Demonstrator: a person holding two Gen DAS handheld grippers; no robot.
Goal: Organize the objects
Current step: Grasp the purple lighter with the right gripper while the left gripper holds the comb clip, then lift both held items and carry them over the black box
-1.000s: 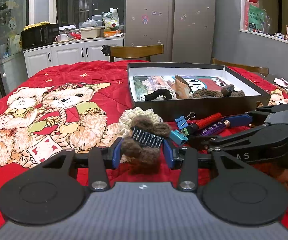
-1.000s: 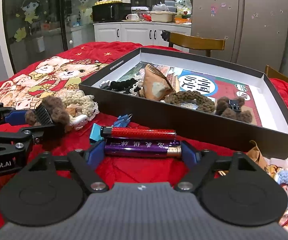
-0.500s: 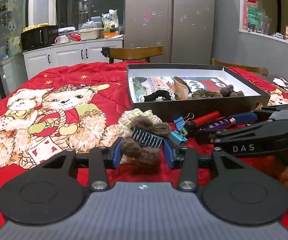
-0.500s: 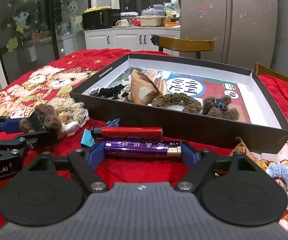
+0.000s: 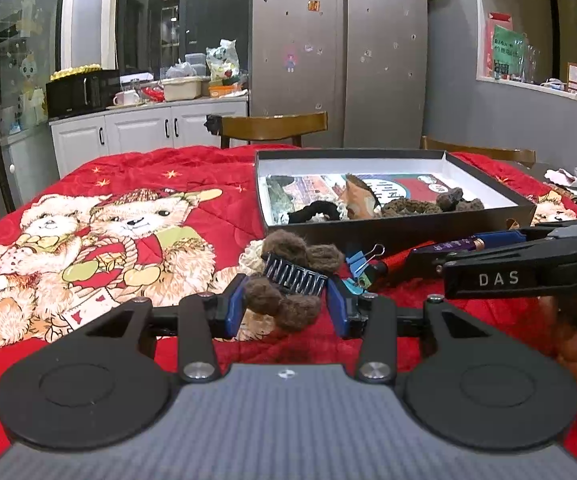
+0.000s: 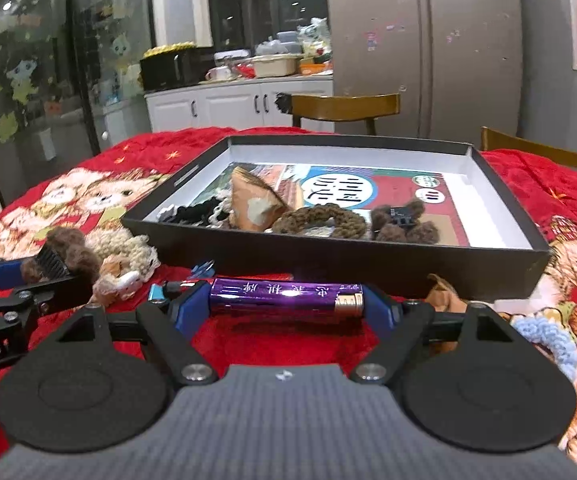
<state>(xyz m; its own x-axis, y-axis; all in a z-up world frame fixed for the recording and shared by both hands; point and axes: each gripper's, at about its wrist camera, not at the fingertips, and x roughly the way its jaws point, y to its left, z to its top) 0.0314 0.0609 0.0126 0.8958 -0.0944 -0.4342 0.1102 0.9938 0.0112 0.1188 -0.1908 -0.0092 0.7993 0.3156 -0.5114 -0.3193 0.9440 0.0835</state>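
My left gripper (image 5: 288, 304) is shut on a brown fuzzy hair claw (image 5: 294, 280) and holds it above the red cloth; it also shows in the right wrist view (image 6: 54, 260). My right gripper (image 6: 286, 308) is shut on a purple lighter (image 6: 284, 294), held lengthwise between the pads in front of the black box (image 6: 328, 258). The lighter shows in the left wrist view too (image 5: 454, 246). The box holds a black scrunchie (image 6: 196, 212), a brown pouch (image 6: 256, 200), a brown braided ring (image 6: 320, 220) and another brown claw (image 6: 402, 222).
A cream crocheted scrunchie (image 6: 126, 250), a blue binder clip (image 5: 358, 258), a red lighter (image 5: 398, 260) and a teal piece (image 6: 156, 292) lie on the red bear cloth (image 5: 128, 216). A blue crocheted item (image 6: 548, 334) lies at right. Wooden chairs (image 5: 272, 126) stand behind the table.
Both grippers have lifted with their objects. The right gripper has raised the purple lighter off the cloth, so the red lighter has dropped out of its view.
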